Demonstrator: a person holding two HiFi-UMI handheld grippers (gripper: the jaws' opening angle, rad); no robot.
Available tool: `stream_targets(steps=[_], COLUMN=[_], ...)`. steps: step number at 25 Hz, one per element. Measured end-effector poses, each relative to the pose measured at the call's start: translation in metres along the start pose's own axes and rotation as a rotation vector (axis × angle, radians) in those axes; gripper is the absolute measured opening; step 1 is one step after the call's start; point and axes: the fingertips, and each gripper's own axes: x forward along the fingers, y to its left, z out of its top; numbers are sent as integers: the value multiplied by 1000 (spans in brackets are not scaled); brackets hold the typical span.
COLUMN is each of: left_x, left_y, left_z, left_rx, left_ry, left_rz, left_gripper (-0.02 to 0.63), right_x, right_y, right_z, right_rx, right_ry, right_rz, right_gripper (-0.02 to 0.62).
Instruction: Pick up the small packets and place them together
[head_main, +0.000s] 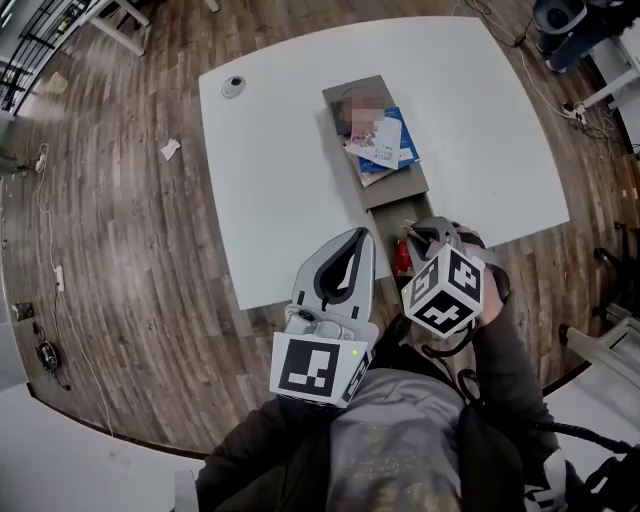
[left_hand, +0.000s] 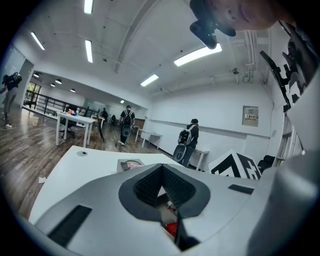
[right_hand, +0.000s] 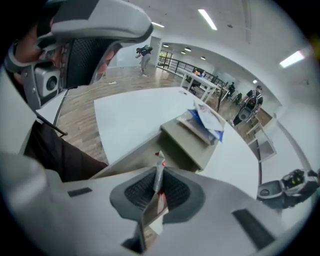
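White worktop (head_main: 280, 150) on a wood-plank floor. Nearest: right tool (head_main: 428, 234) pinched tight on a small red-and-white packet (right_hand: 158, 172), held on edge at the near end of a long grey tray (head_main: 397, 186). Left tool (head_main: 360, 240) just beside it, tips together, nothing between them. Farther along, the tray holds a loose heap of blue and white packets (head_main: 382, 142). Small round object (head_main: 233, 86) at the far corner.

The right claw (head_main: 424, 236) covers most of the red packet (head_main: 402, 258) at the tray's (head_main: 396, 192) 6 o'clock end; print on the stacked packets (head_main: 382, 148) is too small to read
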Motion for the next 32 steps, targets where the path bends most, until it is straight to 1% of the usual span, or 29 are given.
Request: stream_targets(steps=[3,7,12,15,18,21,27,29,32], left_x=[-7,-11,-14,-9,2,18,48,56,63], left_y=[-23,-47,-55,-46,-28,-4,45,58,71], left_z=[8,19,26,32,41,50,59,54,42], left_rx=[31,54,72,71,70,66,40,20,-9], left_ry=[-22,-56,-77,-87,-92,-88,-52,-32,9], left_rz=[-12,-41,-44,-33,-21,-7,18,24,31], left_gripper=[3,3,3,3,3,3,3,3,3], right_x=[-27,-57,-78,-87,-91,-82,-50,-35,-11], right_y=[2,-8,-22,-39,-64,-92,-135,-142,-145], right_z=[7,14,18,32,54,77,113,121,122], right_rx=[3,8,30,44,60,61,94,102,98], right_ry=[-69,-152,-204,-241,-279,-285,-276,-265,-214], right_rz=[-21,-73,-118,-145,-179,-207,-185,-173,-148], right_gripper=[32,32,32,32,32,32,32,32,34])
